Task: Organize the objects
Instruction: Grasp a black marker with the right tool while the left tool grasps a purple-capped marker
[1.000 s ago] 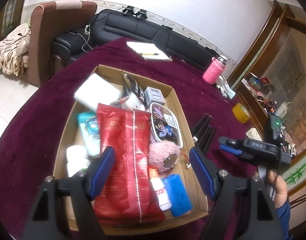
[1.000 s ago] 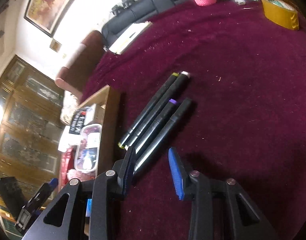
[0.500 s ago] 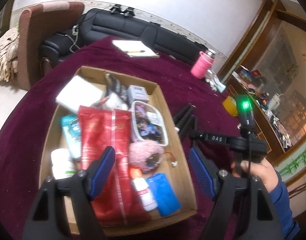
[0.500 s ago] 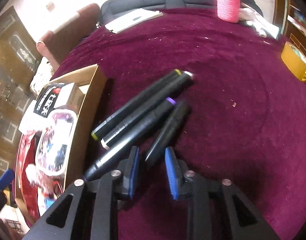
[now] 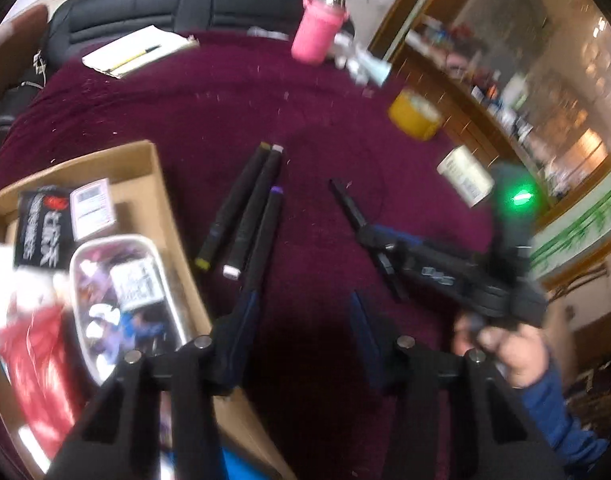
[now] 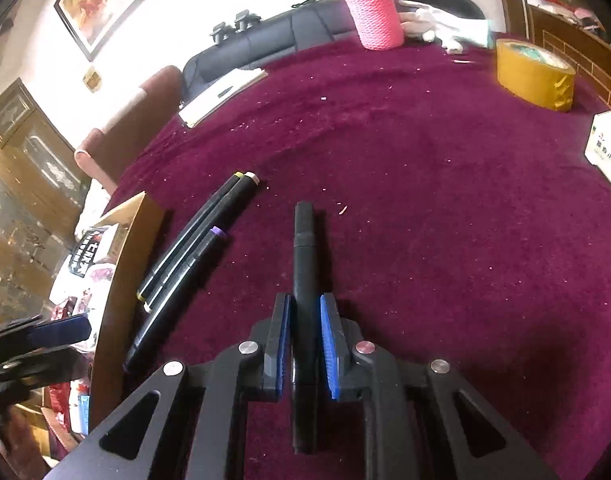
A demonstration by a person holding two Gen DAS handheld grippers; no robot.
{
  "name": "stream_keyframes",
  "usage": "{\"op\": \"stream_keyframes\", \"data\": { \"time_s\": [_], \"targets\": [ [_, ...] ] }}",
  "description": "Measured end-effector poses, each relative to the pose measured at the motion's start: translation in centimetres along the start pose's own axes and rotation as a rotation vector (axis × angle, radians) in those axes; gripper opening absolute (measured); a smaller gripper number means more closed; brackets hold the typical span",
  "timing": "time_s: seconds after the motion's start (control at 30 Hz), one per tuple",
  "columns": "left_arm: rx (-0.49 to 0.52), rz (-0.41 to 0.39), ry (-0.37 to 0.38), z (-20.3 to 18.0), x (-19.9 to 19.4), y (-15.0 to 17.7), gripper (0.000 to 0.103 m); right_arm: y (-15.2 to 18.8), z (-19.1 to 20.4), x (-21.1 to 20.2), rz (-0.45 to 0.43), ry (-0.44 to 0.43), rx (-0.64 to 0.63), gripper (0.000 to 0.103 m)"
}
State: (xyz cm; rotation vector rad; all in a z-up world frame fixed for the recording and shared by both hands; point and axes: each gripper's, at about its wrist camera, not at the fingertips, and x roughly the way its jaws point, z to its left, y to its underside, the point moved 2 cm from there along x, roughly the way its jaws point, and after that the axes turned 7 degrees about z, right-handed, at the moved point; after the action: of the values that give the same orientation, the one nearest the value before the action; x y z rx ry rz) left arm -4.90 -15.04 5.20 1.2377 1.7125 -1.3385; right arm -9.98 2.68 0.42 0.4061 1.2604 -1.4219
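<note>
Three black markers (image 5: 245, 208) lie side by side on the maroon cloth, just right of the cardboard box (image 5: 145, 184). A fourth black marker (image 6: 304, 256) points straight ahead with my right gripper (image 6: 305, 320) shut on it, apart from the three markers (image 6: 193, 248). In the left wrist view the right gripper (image 5: 369, 236) carries that marker (image 5: 345, 204) above the cloth, held by a person's hand. My left gripper (image 5: 301, 332) hovers over bare cloth with its jaws closing and nothing between them. Its left finger (image 5: 241, 320) is near the purple-capped marker's end.
The box holds a red packet (image 5: 33, 344), a clear case (image 5: 121, 288) and small cartons. A pink bottle (image 6: 373, 16), a yellow tape roll (image 6: 533, 76), a white carton (image 5: 465, 176) and a notebook with a pen (image 5: 141, 50) stand farther out. A black sofa is behind.
My left gripper swung right, from over the box to the cloth beside the markers, and its jaws narrowed. My right gripper shut on one marker and drew it away from the other three.
</note>
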Motion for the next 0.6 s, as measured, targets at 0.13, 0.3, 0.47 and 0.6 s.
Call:
{"op": "stream_keyframes", "data": {
  "time_s": [0.13,0.3,0.47,0.6],
  "targets": [
    [0.050,0.060,-0.075,-1.0,2.3,-0.9,0.045,-0.2,-0.3,0.1,0.010,-0.026,0.007,0.017],
    [0.106,0.111,-0.139,-1.4,4.2,-1.5,0.040,-0.1,-0.2,-0.1,0.010,-0.039,0.018,0.017],
    [0.065,0.142,-0.122,0.3,5.9,-2.7,0.034,-0.1,-0.2,-0.1,0.010,-0.038,0.016,0.017],
    [0.061,0.122,-0.133,0.1,6.2,-2.7,0.027,-0.1,-0.1,-0.1,0.009,-0.035,0.011,0.017]
  ]
}}
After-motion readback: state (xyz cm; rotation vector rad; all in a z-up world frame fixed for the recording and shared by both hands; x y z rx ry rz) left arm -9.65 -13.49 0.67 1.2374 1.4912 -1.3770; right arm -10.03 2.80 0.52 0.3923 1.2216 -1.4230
